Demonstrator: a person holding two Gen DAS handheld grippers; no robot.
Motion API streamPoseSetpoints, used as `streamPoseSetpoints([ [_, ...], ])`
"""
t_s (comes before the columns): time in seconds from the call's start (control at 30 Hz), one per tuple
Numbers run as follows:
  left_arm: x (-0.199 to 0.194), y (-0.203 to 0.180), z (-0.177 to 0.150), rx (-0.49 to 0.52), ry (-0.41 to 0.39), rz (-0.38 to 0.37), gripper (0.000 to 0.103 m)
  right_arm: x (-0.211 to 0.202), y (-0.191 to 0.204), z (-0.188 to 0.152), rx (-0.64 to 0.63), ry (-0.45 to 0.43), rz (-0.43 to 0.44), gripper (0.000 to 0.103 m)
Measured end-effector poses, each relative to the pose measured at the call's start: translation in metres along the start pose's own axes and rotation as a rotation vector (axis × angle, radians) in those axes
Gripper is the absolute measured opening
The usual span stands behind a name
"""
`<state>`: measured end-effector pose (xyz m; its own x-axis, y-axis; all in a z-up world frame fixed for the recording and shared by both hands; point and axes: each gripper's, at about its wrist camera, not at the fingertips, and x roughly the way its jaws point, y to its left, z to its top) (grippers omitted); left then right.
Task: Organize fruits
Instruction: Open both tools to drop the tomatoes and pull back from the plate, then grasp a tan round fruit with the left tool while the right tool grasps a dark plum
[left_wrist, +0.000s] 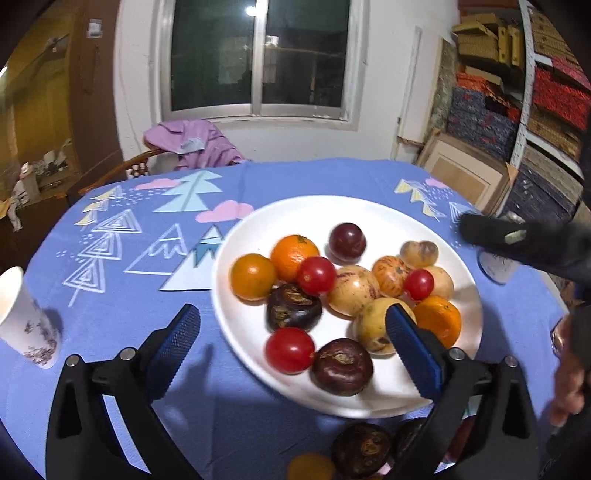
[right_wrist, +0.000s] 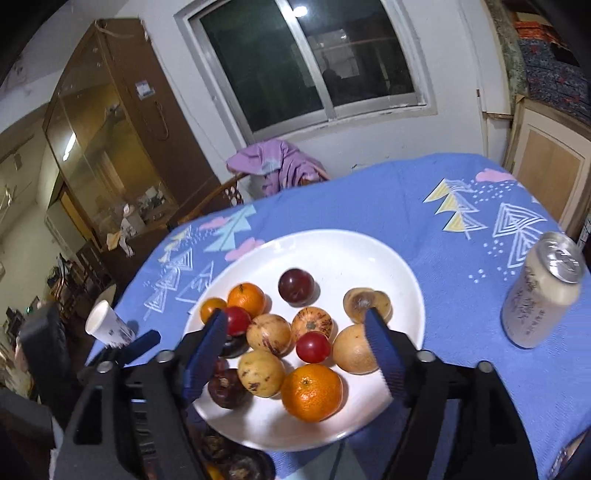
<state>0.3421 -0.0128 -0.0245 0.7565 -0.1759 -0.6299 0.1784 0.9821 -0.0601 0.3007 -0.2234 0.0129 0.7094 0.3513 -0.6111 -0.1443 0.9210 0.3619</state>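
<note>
Left wrist view: the left gripper (left_wrist: 291, 328) stands wide apart with nothing between its blue ribbed pads (left_wrist: 177, 339), one over the blue patterned tablecloth (left_wrist: 122, 295), the other over the near right part of the round white plate (left_wrist: 255, 325). On the plate lie mixed fruits: a red tomato (left_wrist: 290, 350) and a dark purple round fruit (left_wrist: 342, 366) nearest, an orange mandarin (left_wrist: 439, 320) beside the right pad, yellow speckled fruits (left_wrist: 352, 290) in the middle. More dark fruit (left_wrist: 361, 448) lies off the plate at the bottom edge. A white paper cup (left_wrist: 26, 321) stands at the left.

Right wrist view: the right gripper (right_wrist: 297, 354) is also spread open and empty above the same plate (right_wrist: 399, 273). The big mandarin (right_wrist: 312, 392) sits between its pads without touching them. A pale drink can (right_wrist: 543, 291) stands on the cloth to the right, apart from the plate.
</note>
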Motion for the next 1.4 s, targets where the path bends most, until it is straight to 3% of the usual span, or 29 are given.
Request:
streamPoseSetpoints([
  [0.23, -0.035, 0.023, -0.033, -0.037, 0.006, 0.034, 0.099, -0.054, 0.003, -0.033, -0.015, -0.025, -0.011, 0.099],
  [0.4, -0.051, 0.031, -0.065, -0.011, 0.051, 0.079, 0.099, -0.074, -0.012, -0.078, -0.016, -0.019, -0.055, 0.1],
  [0.53, -0.061, 0.027, -0.078, -0.016, 0.047, 0.041, 0.099, -0.078, -0.014, -0.103, -0.06, 0.04, -0.1, 0.1],
  [0.67, -0.055, 0.02, -0.082, 0.028, 0.077, 0.056, 0.099, -0.081, -0.006, -0.106, -0.103, 0.031, -0.083, 0.1],
  [0.83, -0.039, 0.028, -0.082, -0.016, 0.156, 0.027, 0.099, -0.083, -0.004, -0.109, -0.106, 0.036, -0.085, 0.1],
  [0.93, -0.026, 0.032, -0.081, -0.049, 0.206, -0.027, 0.099, -0.08, -0.005, -0.108, -0.102, 0.047, -0.093, 0.1],
  [1.1, -0.018, 0.038, -0.078, -0.077, 0.22, -0.057, 0.099, -0.071, -0.003, -0.113, -0.118, 0.082, -0.106, 0.1],
  [1.17, -0.02, 0.04, -0.077, -0.046, 0.217, -0.035, 0.099, -0.066, -0.001, -0.116, -0.133, 0.101, -0.119, 0.1],
  [1.3, -0.035, 0.064, -0.075, -0.076, 0.174, 0.108, 0.099, -0.064, -0.003, -0.117, -0.132, 0.112, -0.127, 0.1],
  [1.4, -0.054, 0.072, -0.071, -0.111, 0.087, 0.12, 0.099, -0.067, -0.006, -0.116, -0.115, 0.102, -0.121, 0.1],
])
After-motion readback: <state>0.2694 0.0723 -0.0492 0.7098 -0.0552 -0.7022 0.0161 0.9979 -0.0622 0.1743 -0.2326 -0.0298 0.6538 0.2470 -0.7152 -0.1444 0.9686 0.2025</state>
